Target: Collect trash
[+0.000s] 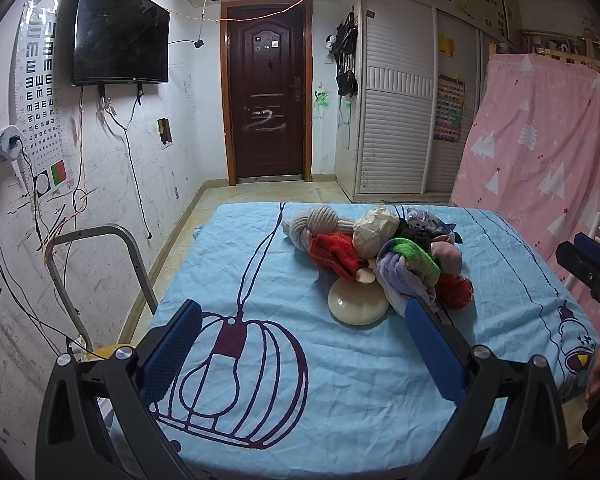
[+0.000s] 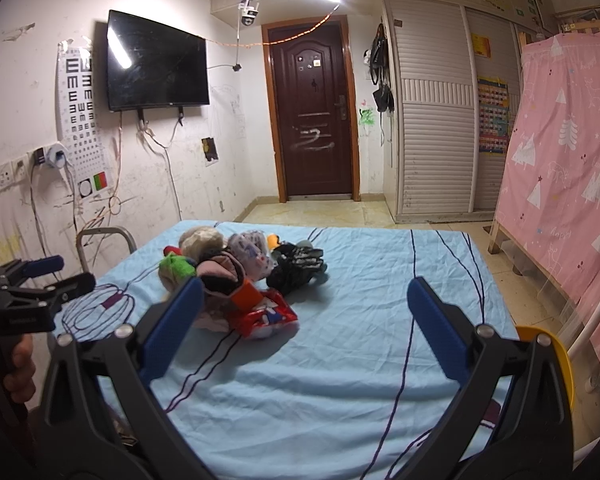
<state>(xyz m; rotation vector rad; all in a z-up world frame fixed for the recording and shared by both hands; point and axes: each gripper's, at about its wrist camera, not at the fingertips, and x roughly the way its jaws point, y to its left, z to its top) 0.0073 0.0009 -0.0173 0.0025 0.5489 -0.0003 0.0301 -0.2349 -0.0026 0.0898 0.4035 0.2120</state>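
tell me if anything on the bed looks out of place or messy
Yes. A jumbled pile of socks and cloth sits heaped on the blue sheet, with trash mixed in: a crumpled paper ball, a red snack wrapper and a cream round lid poking out underneath.

Bare blue sheet (image 2: 340,360) lies open between both spread tongs and the heap of socks and wrappers (image 1: 384,256) mid-bed. A metal chair frame (image 1: 100,272) stands just beside the bed's left edge. A pink curtain (image 2: 564,184) closes off the right side beyond a strip of floor.

The cream disc (image 1: 357,303) lies half hidden under the sock pile (image 1: 384,252).
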